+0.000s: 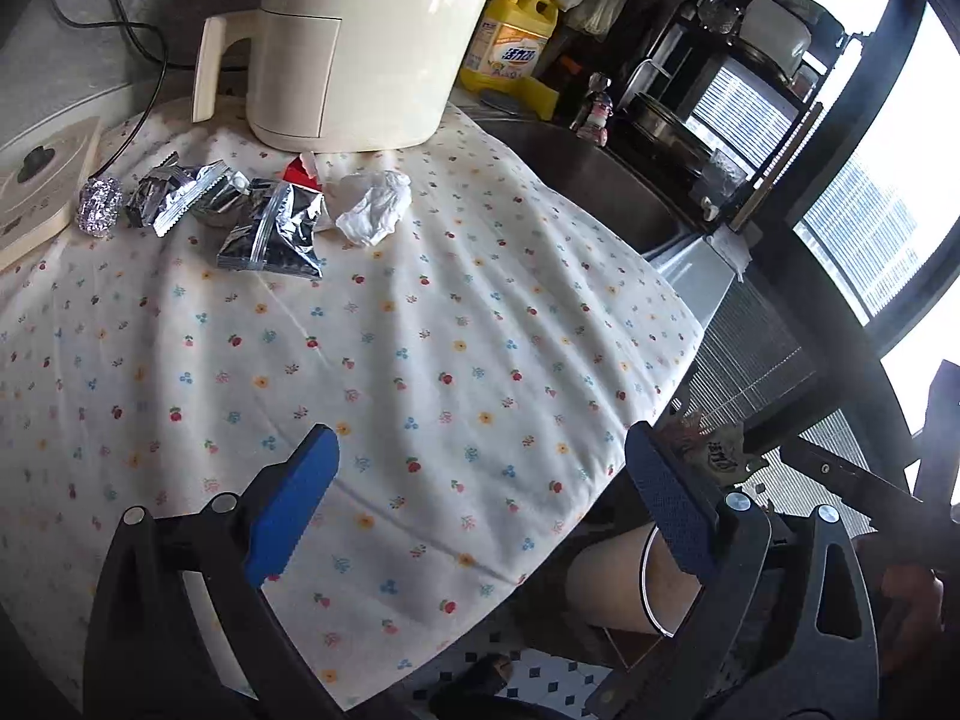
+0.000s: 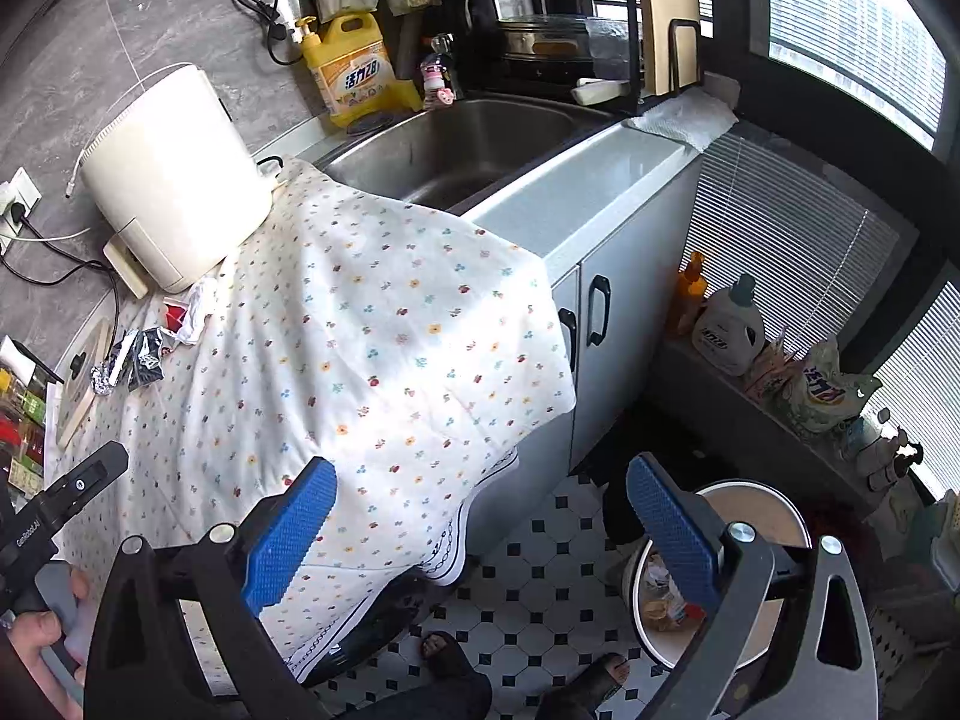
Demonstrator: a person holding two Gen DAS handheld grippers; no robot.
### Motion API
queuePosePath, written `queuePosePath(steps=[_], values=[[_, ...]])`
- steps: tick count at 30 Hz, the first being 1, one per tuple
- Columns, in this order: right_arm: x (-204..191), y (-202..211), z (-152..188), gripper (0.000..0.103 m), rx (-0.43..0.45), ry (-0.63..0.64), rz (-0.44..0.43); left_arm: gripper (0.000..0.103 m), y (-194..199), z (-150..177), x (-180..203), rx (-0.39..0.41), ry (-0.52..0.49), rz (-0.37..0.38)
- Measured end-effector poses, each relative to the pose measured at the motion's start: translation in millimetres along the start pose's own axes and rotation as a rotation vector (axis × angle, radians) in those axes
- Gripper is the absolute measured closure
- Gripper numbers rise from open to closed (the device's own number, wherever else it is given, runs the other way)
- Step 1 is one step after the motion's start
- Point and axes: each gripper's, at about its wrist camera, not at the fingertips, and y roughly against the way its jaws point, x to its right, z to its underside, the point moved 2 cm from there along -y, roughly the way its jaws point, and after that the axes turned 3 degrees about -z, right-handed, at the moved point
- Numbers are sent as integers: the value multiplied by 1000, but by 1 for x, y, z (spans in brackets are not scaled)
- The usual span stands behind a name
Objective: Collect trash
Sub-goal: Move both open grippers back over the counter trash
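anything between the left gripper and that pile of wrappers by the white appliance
Nothing: in the left wrist view only bare floral cloth lies between the open left gripper and the wrappers.

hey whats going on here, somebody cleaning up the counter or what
A person holds a two-finger gripper in each hand. The left gripper and right gripper are both open and hold nothing. A pile of trash lies on the floral cloth beside the air fryer: a foil ball, silver wrappers, a zip bag and a crumpled tissue. A trash bin on the floor already has some litter in it.
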Motion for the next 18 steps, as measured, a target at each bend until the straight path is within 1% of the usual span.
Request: queuePosePath(steps=[9, 16, 18], values=[[-80, -27, -7, 8, 0, 61, -33, 8, 18, -22, -87, 58, 78, -51], [-143, -48, -8, 8, 19, 68, -68, 8, 28, -48, -152, 102, 100, -98], [-158, -53, -8, 8, 20, 71, -70, 11, 29, -57, -167, 110, 101, -105]])
